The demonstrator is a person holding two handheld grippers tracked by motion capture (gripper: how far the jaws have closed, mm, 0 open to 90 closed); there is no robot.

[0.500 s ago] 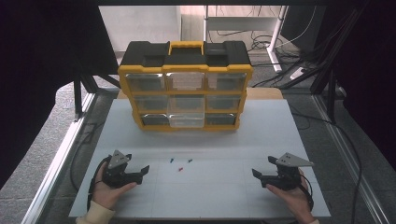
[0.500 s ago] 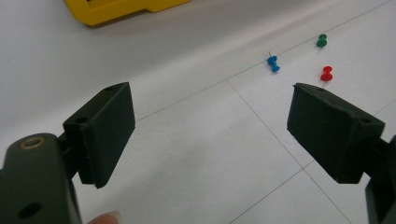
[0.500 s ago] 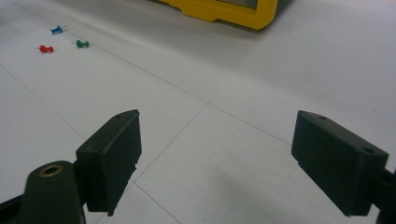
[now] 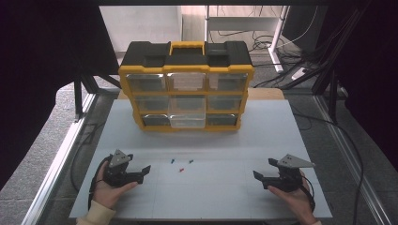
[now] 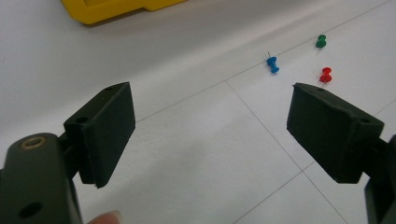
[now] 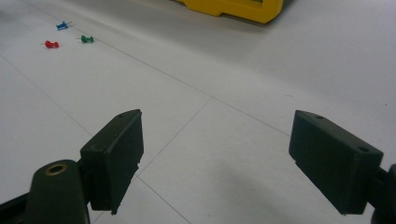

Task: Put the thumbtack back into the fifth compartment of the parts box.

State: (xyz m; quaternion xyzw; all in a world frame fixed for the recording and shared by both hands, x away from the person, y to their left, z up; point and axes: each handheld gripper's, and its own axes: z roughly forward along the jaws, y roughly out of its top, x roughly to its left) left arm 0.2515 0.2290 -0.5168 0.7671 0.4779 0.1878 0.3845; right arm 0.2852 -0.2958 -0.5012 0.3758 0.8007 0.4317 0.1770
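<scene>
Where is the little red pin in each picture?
High view: the red pin lies mid-table, nearest the person of three pins.
Left gripper view: the red pin is upper right, just above the right jaw.
Right gripper view: the red pin is upper left.
Shared landmark: the yellow drawer box, seen at each gripper view's top edge.

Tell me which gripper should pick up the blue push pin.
Left. The left gripper sits open and nearer the blue push pin, which lies just past its jaws in the left gripper view. The right gripper, also open, is farther across the table.
</scene>
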